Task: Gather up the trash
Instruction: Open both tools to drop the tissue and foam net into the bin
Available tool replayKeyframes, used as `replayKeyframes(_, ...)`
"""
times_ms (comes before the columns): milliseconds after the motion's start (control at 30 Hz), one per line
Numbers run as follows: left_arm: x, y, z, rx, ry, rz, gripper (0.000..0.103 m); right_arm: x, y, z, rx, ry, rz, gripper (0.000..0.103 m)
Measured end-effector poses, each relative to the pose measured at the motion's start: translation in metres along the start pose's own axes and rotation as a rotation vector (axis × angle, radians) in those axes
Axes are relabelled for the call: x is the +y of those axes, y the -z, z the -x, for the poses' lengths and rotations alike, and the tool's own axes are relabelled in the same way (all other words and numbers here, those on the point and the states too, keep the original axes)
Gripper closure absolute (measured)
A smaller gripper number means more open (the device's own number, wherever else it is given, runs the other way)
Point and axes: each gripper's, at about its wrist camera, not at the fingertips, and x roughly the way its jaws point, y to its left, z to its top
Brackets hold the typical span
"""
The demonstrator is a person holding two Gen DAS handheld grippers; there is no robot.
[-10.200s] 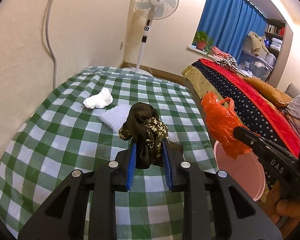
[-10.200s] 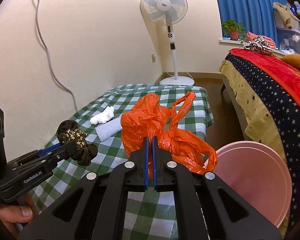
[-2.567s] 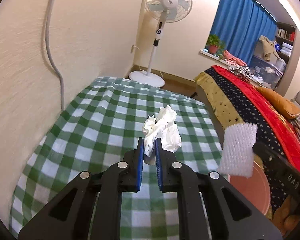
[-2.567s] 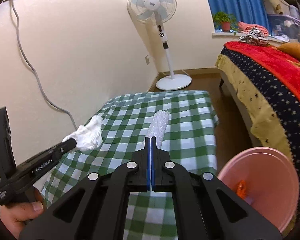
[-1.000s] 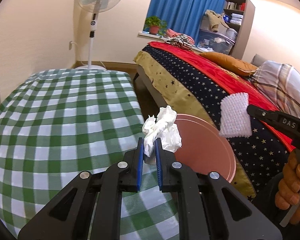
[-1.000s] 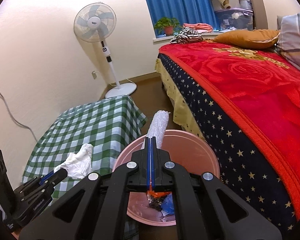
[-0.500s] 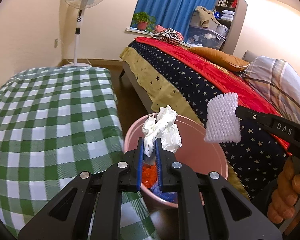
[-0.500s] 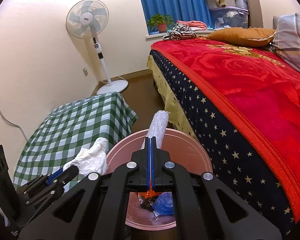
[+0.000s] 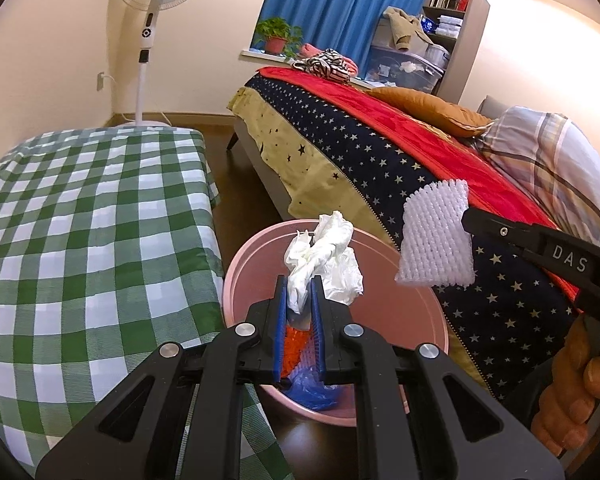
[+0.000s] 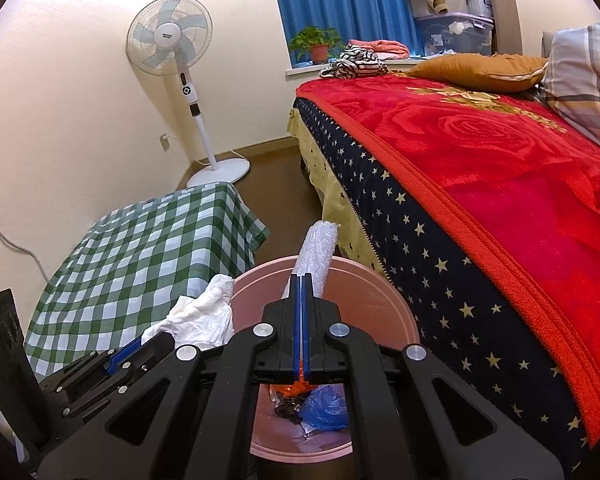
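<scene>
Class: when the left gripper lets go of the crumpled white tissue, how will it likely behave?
The crumpled tissue looks soft and light, so it should drop slowly into the pink bin below. Its crumpled, loose folds may snag briefly on the left gripper.

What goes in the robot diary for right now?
left gripper: holds tissue | right gripper: holds foam sheet | both over pink bin

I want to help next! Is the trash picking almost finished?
Almost. The pink bin already holds an orange bag and a blue bag. The left tool grips crumpled tissue and the right tool grips foam wrap, both above the bin. Only dropping them remains.
</scene>
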Motion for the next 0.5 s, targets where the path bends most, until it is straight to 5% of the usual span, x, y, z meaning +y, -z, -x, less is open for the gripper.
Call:
replayKeyframes(100, -0.003, 0.000, -0.003, 0.005, 0.001, -0.002, 0.088, -0.003, 0.000, 0.000, 0.001, 0.021, -0.014, 0.099)
replayKeyframes(233, -0.001, -0.003, 0.000, 0.003, -0.003, 0.005, 0.067, -0.007, 0.001, 0.001, 0.001, 0.023, -0.031, 0.092)
replayKeyframes(367, -0.003, -0.006, 0.015, -0.013, -0.009, -0.007, 0.065, -0.006, 0.002, 0.009, -0.027, 0.045, -0.025, 0.053)
replayKeyframes(500, -0.005, -0.008, 0.038, -0.039, -0.030, -0.031, 0.047, -0.004, 0.002, 0.017, -0.038, 0.033, -0.032, 0.034)
